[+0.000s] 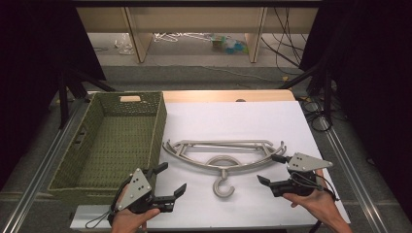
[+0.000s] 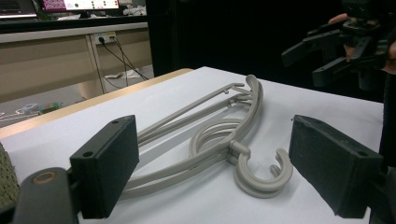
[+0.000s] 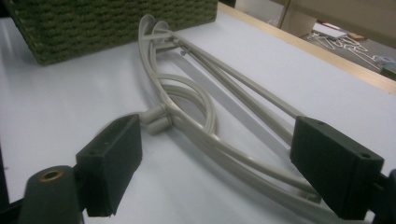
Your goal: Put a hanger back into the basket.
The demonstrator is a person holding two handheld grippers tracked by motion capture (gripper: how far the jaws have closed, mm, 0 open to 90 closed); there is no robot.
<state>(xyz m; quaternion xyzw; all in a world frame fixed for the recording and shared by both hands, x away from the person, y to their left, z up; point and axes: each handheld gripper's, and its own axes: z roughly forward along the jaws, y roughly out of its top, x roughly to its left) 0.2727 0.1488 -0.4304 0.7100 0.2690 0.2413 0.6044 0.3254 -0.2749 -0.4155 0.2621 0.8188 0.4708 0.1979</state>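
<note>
High view: the grey hangers [image 1: 224, 154] lie stacked flat on the white sheet [image 1: 233, 116] just right of the green basket [image 1: 109, 141], long axis running left to right, hooks pointing toward the person. The left gripper [image 1: 170, 179] sits near the basket's near corner, the right gripper [image 1: 270, 169] beside the hangers' right tip — both wide open, holding nothing.

Left gripper view: the hooks [image 2: 261, 175] lie between its spread jaws, untouched; there look to be at least two hangers.

Right gripper view: the arms [image 3: 219, 135] run away toward the basket [image 3: 107, 23], jaws clear of them.

Risk, as I judge it — pinching one thin arm may split the stack, or the hangers may slide on the smooth sheet
</note>
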